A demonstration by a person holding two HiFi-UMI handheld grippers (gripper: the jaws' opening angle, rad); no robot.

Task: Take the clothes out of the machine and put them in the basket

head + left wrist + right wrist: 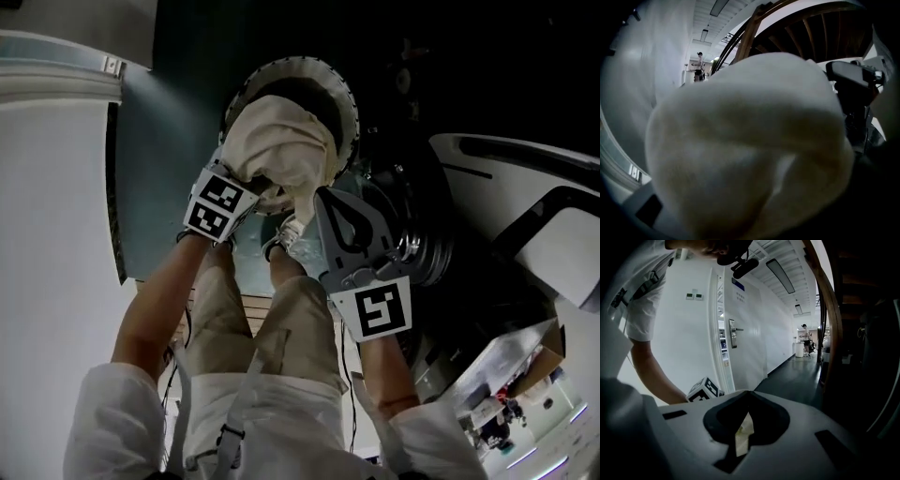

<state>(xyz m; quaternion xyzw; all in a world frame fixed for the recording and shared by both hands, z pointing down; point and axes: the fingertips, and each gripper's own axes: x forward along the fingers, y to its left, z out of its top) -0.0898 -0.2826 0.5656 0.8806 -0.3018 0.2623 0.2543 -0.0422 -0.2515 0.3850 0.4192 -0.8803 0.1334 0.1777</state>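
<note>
Cream garment (281, 141) is out of the machine (427, 253) and hangs bunched over the mouth of the round basket (342, 94), covering most of the opening; only the far and right arcs of the rim show. Whether its lower folds rest on the basket's bottom cannot be told. Left gripper (246, 184) is buried in the bundle at the near-left rim: its own view is filled with fabric and the fingers are unseen, but the load plainly hangs from it, so it is judged clamped on the garment. Right gripper (307, 202) stands at the near rim, fingers pressed together on a thin strip of the same fabric. Step in hand, as judged: lowering and release. Recommend centring the bundle inside the rim, sinking it until its weight is taken, then opening both grippers and checking that no fold trails over the near edge. Clearance: bare floor (169, 141) lies left of the basket; the machine crowds the right side, so withdrawal is best upward and toward the person
</note>
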